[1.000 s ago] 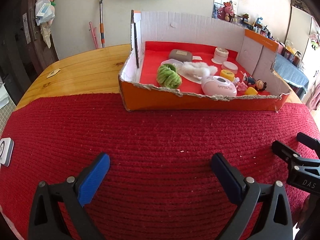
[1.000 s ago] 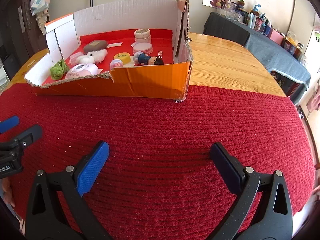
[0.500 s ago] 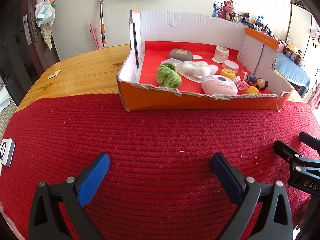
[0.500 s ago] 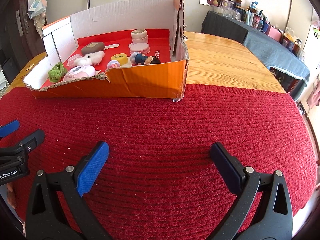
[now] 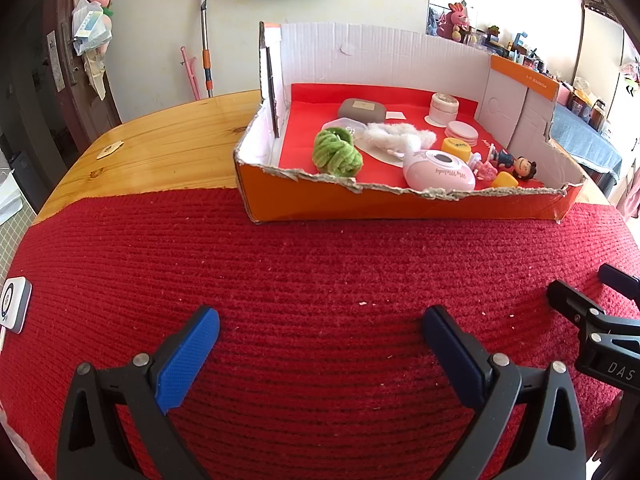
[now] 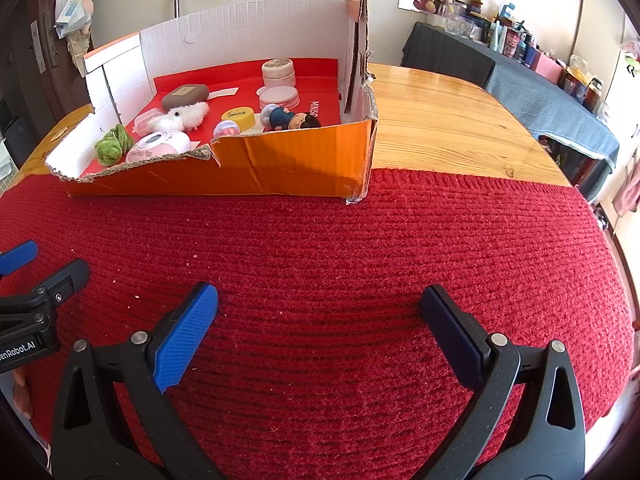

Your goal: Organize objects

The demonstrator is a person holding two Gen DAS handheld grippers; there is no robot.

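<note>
Torn orange cardboard box (image 5: 400, 204) at far mat edge: fully stocked. Red knitted mat (image 6: 360, 248): bare. Left gripper (image 5: 320, 340), right gripper (image 6: 318, 320): jaws wide, empty. Sorting seemingly complete.

Orange box (image 6: 288, 168), red mat (image 6: 360, 260), spread tool (image 6: 320, 320)

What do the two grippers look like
Both are black plastic clamp-style frames with triangular cutouts and silver rivets. Each finger carries a textured blue pad. The left gripper shows white lettering on its body in the right view; the right gripper reads "DAS" in the left view.
</note>
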